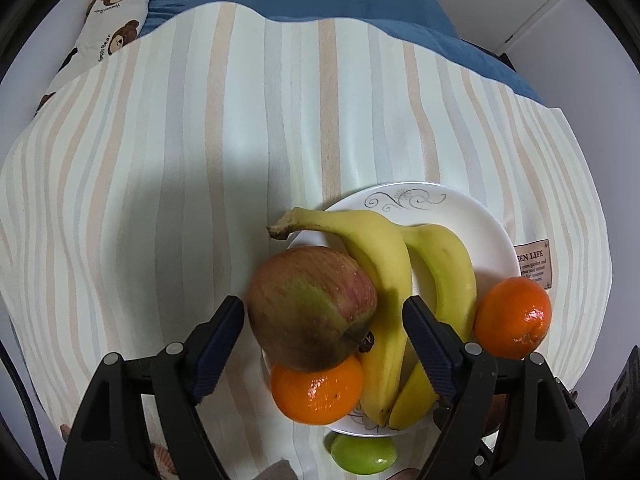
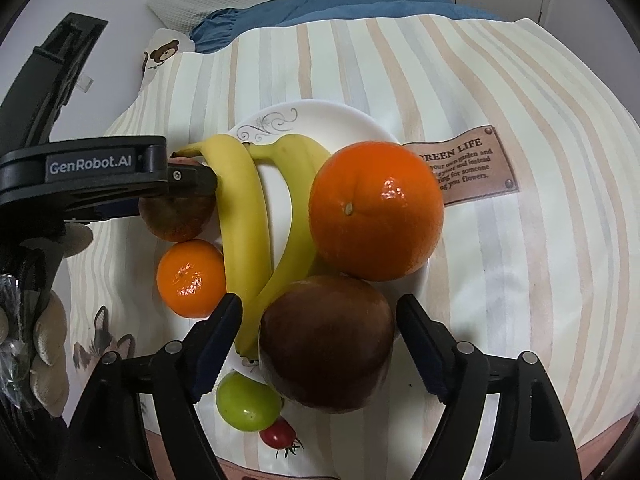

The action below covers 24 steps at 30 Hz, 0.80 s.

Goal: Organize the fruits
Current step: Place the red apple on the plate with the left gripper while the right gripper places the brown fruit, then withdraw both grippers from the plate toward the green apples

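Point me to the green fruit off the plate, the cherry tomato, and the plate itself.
green fruit (image 2: pixel 248 402), right wrist view, middle of its skin.
cherry tomato (image 2: pixel 278 435), right wrist view, red body.
plate (image 2: pixel 340 120), right wrist view, bare far rim.

**Fruit crowded on a white plate**

Two bananas (image 2: pixel 256 216) lie across the plate (image 2: pixel 352 120), a large orange (image 2: pixel 376 210) at their right. A dark apple (image 2: pixel 326 342) sits between the right gripper (image 2: pixel 320 344)'s spread fingers (image 2: pixel 218 344). A green fruit (image 2: pixel 248 406) and a cherry tomato (image 2: pixel 278 434) lie below on the striped cloth (image 2: pixel 520 260).
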### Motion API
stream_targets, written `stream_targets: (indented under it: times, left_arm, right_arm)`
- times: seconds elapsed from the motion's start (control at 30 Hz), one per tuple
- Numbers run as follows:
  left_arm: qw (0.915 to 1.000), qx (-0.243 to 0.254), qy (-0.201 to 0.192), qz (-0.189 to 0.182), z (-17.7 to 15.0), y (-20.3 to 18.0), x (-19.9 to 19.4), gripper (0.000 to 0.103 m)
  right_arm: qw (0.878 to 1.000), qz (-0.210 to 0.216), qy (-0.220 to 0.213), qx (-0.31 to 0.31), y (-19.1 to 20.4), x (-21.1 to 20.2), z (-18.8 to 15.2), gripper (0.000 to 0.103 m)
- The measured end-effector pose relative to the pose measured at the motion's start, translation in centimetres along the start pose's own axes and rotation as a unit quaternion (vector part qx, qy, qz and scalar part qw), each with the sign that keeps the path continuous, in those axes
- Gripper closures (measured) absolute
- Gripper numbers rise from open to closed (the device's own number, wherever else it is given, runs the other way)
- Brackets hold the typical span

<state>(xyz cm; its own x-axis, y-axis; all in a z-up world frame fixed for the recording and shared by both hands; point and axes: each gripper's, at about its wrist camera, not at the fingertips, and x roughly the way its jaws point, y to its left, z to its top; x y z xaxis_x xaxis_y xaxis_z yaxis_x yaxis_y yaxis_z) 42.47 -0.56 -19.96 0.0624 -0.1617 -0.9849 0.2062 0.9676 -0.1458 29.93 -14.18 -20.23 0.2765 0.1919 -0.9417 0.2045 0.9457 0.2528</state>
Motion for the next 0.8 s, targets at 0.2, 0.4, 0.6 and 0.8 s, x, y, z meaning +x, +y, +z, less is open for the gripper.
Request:
stream_targets:
  times: [0.2, 0.4, 0.6, 0.8]
  left_arm:
    - [0.9993, -0.002, -0.038, 0.005, -1.8, 0.0, -3.4, 0.022]
    - [0.9966, -0.002, -0.078, 0.023, -5.9, 0.8, -6.6, 0.011]
    - [0.9916, -0.002, -0.119, 0.050, -10.5, 0.6, -8.6, 0.010]
    - [0.9849, -0.005, -0.164, 0.054, -14.5, -0.2, -12.6, 0.010]
  right_arm:
    - [1.000, -0.009, 0.000, -0.006, 0.0, -1.5, -0.4, 0.007]
    - [0.999, -0.034, -0.017, -0.026, 0.1, -4.6, -1.2, 0.005]
    - [0.997, -0.046, -0.042, -0.048, 0.3, -8.1, -2.6, 0.005]
    - [0.993, -0.053, -0.078, -0.078, 1.1, -12.6, -4.9, 0.004]
